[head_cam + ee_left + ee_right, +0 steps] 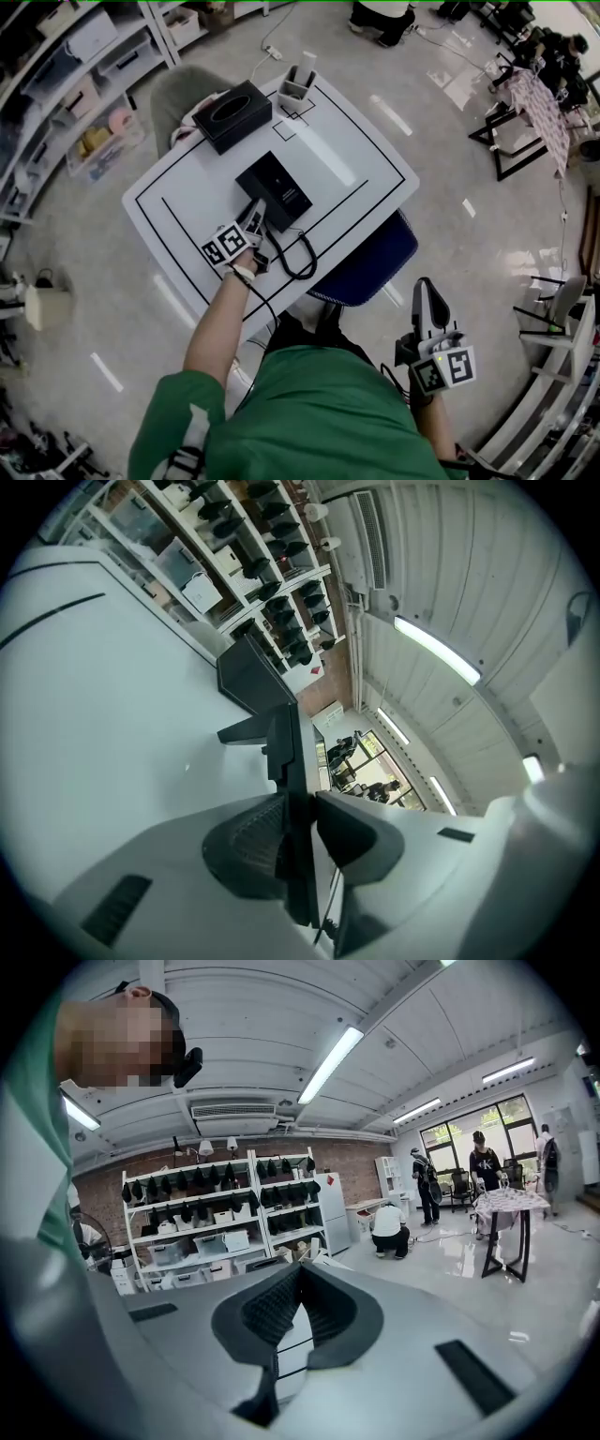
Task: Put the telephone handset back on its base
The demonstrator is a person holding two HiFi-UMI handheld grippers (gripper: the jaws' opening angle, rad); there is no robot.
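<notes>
Telephone handset (286, 752) is sitting between the jaws of the left gripper (254, 219), which are pressing together on it. In the left gripper view it is showing only as a slim black piece seen edge on, reaching out past the pads. In the head view the tips of this gripper are touching the near left edge of the black telephone base (275, 190), so the handset is lying at the base or just over it; I cannot tell if it is seated there. A black cord (298, 255) is running from the near side of the base in a loop toward the table edge, just beside the left gripper. The base is standing near the middle of the white table (370, 159). Beyond the base a black tissue box (232, 114) is lying, and further beyond it a small white pen holder (297, 90) is standing at the far table edge. To the right of the base a blue chair (370, 261) is showing from under the table edge. The right gripper (424, 291) is hanging well apart from the base, off the table and beside the person's green shirt (319, 412). Its jaws are meeting at the tips and holding nothing.
</notes>
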